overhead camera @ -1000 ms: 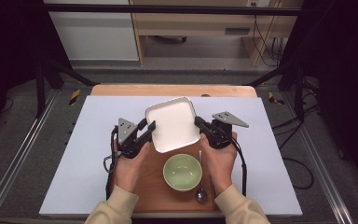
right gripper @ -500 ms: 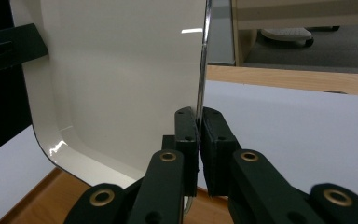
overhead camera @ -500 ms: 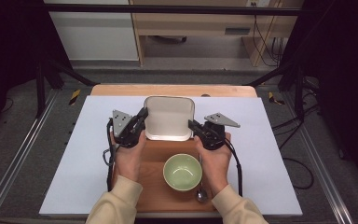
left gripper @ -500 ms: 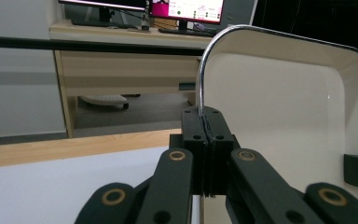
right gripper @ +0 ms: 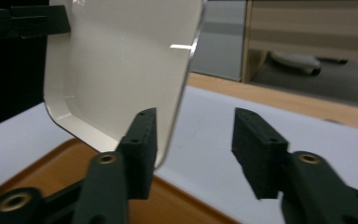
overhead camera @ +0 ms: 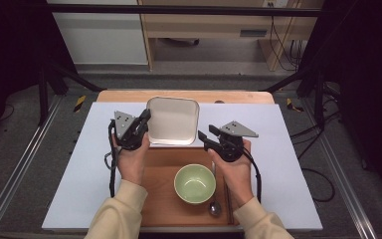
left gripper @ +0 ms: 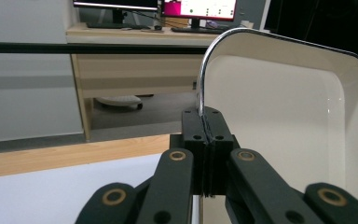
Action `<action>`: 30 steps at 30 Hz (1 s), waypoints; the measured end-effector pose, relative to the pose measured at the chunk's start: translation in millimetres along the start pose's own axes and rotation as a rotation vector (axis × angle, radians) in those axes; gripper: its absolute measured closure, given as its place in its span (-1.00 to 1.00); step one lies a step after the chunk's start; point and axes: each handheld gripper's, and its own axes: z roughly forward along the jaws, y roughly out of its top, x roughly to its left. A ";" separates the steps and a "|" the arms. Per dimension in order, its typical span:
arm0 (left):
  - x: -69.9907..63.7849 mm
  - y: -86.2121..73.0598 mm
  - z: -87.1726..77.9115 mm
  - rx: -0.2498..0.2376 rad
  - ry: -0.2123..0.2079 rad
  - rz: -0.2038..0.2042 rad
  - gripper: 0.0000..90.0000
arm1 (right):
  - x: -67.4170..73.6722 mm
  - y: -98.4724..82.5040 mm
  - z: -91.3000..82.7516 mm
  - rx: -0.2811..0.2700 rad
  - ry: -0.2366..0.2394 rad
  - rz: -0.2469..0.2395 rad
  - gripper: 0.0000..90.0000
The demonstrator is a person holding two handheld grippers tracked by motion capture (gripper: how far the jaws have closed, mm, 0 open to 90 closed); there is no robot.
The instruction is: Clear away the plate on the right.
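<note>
1. In the left gripper view the square dish (left gripper: 284,121) is cut off at the right and bottom edges, and the black jaws hide the strip of rim they pinch. In the right gripper view its top edge runs out of frame.
2. In the high view the spoon (overhead camera: 214,201) lies partly hidden behind the person's right wrist; its bowl end shows near the tray's front edge.
3. Counted: one dish, one green bowl (overhead camera: 195,183), one spoon, one wooden tray (overhead camera: 156,191), two claws.
4. The dish is shallow, cream-white, with rounded corners and a shiny metal-looking rim. It is held above the white mat (overhead camera: 79,169) at the far edge of the tray, tilted.
5. The left claw (overhead camera: 144,118) is clenched on the dish's left rim.
6. The right claw (overhead camera: 205,137) has just been opening; its jaws stand apart, the dish's edge just beside one pad, and it is released.
7. The bowl is round and glossy, sitting on the tray; the bench (overhead camera: 129,95) edge is pale wood.
</note>
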 end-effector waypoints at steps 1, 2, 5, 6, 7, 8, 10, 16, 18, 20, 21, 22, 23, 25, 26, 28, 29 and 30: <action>2.7 -0.4 0.1 0.004 0.003 -0.003 0.98 | -2.7 -0.6 -2.4 -0.006 -0.003 -0.007 -0.09; 5.2 -0.7 0.1 0.007 0.007 -0.009 0.98 | -5.5 -1.0 -4.2 -0.005 -0.009 -0.006 -0.20; 11.2 -1.2 -1.0 0.012 0.015 -0.020 0.98 | -15.6 -4.2 -7.9 -0.008 -0.042 -0.014 -0.37; 12.5 -1.3 -1.6 0.014 0.017 -0.018 0.98 | -18.7 -5.6 -9.4 -0.013 -0.050 -0.007 -0.41; 13.7 -1.4 -2.0 0.014 0.018 -0.017 0.98 | -21.8 -6.8 -10.4 -0.014 -0.058 -0.009 -0.45; 14.9 -1.5 -2.3 0.022 0.015 -0.018 0.98 | -24.6 -7.7 -11.5 -0.009 -0.063 -0.009 -0.48; 17.5 -2.2 -3.0 0.034 0.012 -0.020 0.98 | -29.6 -10.0 -13.5 -0.003 -0.070 -0.009 -0.52; 28.6 -6.2 -11.8 0.053 0.026 -0.025 0.98 | -42.4 -17.8 -29.1 -0.015 -0.125 -0.053 -0.66; 33.7 -7.5 -15.4 0.058 0.037 -0.023 0.98 | -48.7 -20.9 -37.5 -0.039 -0.144 -0.069 -0.70; 39.1 -8.6 -19.1 0.066 0.047 -0.023 0.98 | -56.1 -23.1 -45.8 -0.052 -0.149 -0.074 -0.75; 41.7 -9.4 -21.0 0.069 0.052 -0.023 0.98 | -59.4 -24.3 -50.2 -0.058 -0.160 -0.075 -0.75; 44.3 -10.1 -23.0 0.074 0.056 -0.024 0.98 | -63.0 -25.6 -54.3 -0.062 -0.171 -0.079 -0.73; 46.8 -10.7 -25.0 0.082 0.058 -0.022 0.98 | -66.3 -27.1 -58.4 -0.059 -0.184 -0.076 -0.72; 50.4 -12.2 -29.2 0.090 0.066 -0.023 0.98 | -73.3 -30.8 -66.2 -0.058 -0.216 -0.076 -0.70; 52.0 -13.1 -31.4 0.097 0.067 -0.023 0.98 | -76.3 -33.0 -70.0 -0.057 -0.231 -0.070 -0.69; 54.3 -15.5 -36.2 0.110 0.068 -0.022 0.98 | -82.9 -37.7 -78.0 -0.058 -0.260 -0.059 -0.68; 55.1 -17.2 -38.4 0.114 0.066 -0.027 0.98 | -86.1 -40.1 -82.0 -0.059 -0.274 -0.047 -0.67; 55.7 -19.0 -40.8 0.118 0.065 -0.033 0.98 | -89.4 -42.4 -86.1 -0.059 -0.288 -0.034 -0.66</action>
